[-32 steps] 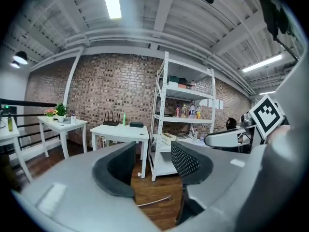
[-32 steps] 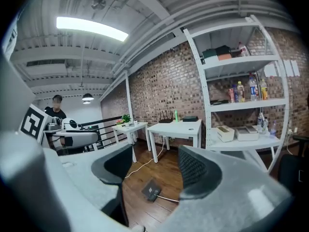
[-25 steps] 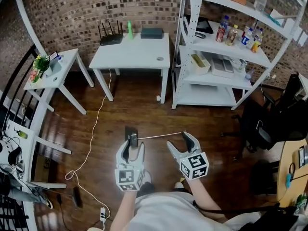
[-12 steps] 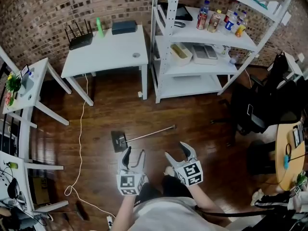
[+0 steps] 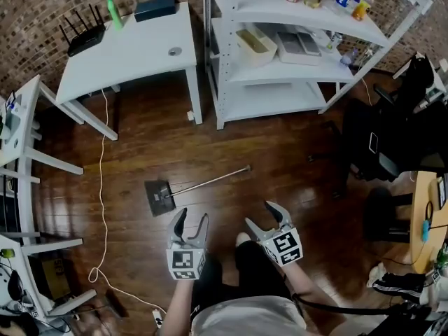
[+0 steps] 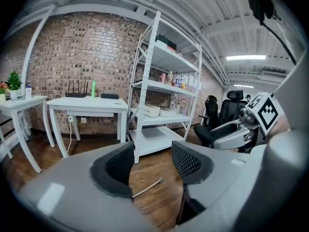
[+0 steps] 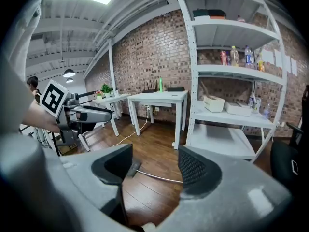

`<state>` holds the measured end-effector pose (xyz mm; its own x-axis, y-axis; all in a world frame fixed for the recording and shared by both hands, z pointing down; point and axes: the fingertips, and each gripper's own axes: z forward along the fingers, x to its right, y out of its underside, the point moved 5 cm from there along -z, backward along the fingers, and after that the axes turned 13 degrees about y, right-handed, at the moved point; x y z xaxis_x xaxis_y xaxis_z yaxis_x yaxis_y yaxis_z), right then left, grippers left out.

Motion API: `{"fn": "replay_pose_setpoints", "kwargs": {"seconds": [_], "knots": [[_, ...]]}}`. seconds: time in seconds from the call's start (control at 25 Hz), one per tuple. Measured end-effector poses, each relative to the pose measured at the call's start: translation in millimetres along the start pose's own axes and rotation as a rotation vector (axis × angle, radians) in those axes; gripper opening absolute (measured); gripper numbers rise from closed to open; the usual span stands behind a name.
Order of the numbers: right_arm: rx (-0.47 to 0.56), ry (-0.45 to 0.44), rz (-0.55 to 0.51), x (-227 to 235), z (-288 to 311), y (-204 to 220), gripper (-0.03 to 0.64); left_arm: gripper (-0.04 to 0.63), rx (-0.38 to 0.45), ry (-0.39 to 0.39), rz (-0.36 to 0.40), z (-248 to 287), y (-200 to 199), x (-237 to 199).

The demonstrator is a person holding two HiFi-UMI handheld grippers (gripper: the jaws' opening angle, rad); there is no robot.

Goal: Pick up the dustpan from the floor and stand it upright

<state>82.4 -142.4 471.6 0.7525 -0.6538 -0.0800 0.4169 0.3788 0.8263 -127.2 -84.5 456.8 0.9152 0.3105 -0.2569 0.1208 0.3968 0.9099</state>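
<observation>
The dustpan [image 5: 159,197] lies flat on the wooden floor, a dark pan at the left with a long thin metal handle [image 5: 213,180] running right and away. My left gripper [image 5: 190,222] hovers just short of the pan, jaws open and empty. To its right, my right gripper [image 5: 266,215] is open and empty too, well short of the handle. In the right gripper view the pan [image 7: 131,168] and handle [image 7: 159,177] show between the jaws. The left gripper view shows only the handle's end [image 6: 148,187].
A white table [image 5: 129,50] stands at the back left and a white shelving unit [image 5: 280,44] with bottles and boxes at the back right. A pale cable [image 5: 102,187] trails over the floor at left. Black office chairs [image 5: 381,145] stand at right. Small white tables line the left edge.
Both grippers have come down toward the floor, still open. The view has tilted further down, so the dustpan now lies clear ahead of the left gripper instead of under it.
</observation>
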Motion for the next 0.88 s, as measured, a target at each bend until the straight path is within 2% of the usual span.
{"fn": "replay_pose_setpoints", "kwargs": {"seconds": [0.28,0.52,0.72,0.88], "knots": [[-0.006,-0.025,0.016,16,74,60,0.285,0.250,-0.051,0.058,0.030,70,64,-26],[-0.027,-0.029,0.020,35,134,124,0.285,0.250,-0.084,0.120,0.113,133,111,-62],[-0.039,0.003,-0.021,56,182,175,0.285,0.255,-0.100,0.172,0.159,185,155,-84],[-0.048,0.031,-0.026,73,216,210,0.285,0.256,-0.117,0.211,0.163,218,192,-99]]}}
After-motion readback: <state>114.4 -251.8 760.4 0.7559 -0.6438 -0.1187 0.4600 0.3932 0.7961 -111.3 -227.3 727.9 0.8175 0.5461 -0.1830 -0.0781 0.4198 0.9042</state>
